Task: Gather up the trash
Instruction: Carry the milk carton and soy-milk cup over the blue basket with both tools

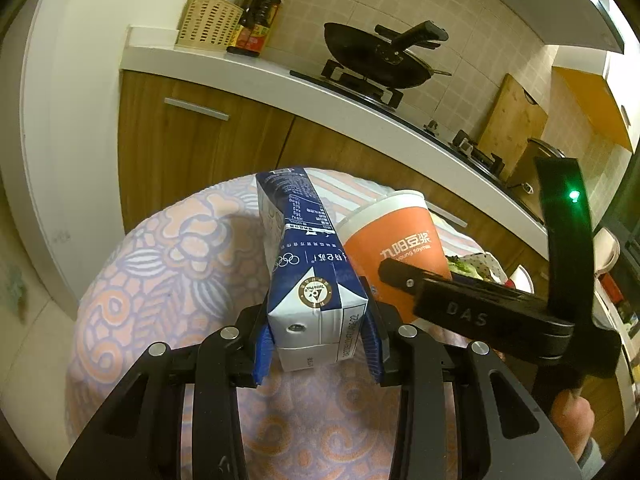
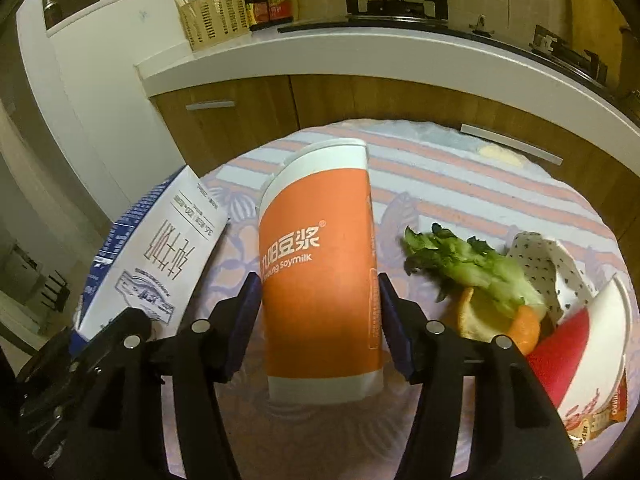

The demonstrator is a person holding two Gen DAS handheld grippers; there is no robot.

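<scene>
1 blue-and-white milk carton (image 1: 310,276) is sitting clamped between the 2 blue pads of the left gripper (image 1: 318,346) at the lower centre of the left wrist view, and it is showing again at the left edge of the right wrist view. Just to its right, 1 orange soymilk cup (image 2: 320,276) is lying on the patterned tablecloth (image 2: 480,200), filling the middle of the right wrist view. The right gripper (image 2: 320,320) is standing around the cup with its jaws parted; a gap is showing between the right pad and the cup wall, while the left pad is sitting right at the wall, and I cannot tell whether it touches.

At the right of that view 1 green lettuce leaf (image 2: 468,264), 1 piece of orange peel (image 2: 524,332), 1 dotted paper wrapper (image 2: 548,268) and 1 red-and-white paper cup (image 2: 580,344) are lying together in a heap.

Beyond the table, 1 black wok (image 1: 376,60) is resting on the stove at the upper centre, with 1 woven basket (image 1: 208,20) and dark bottles (image 1: 256,16) at the upper left.
</scene>
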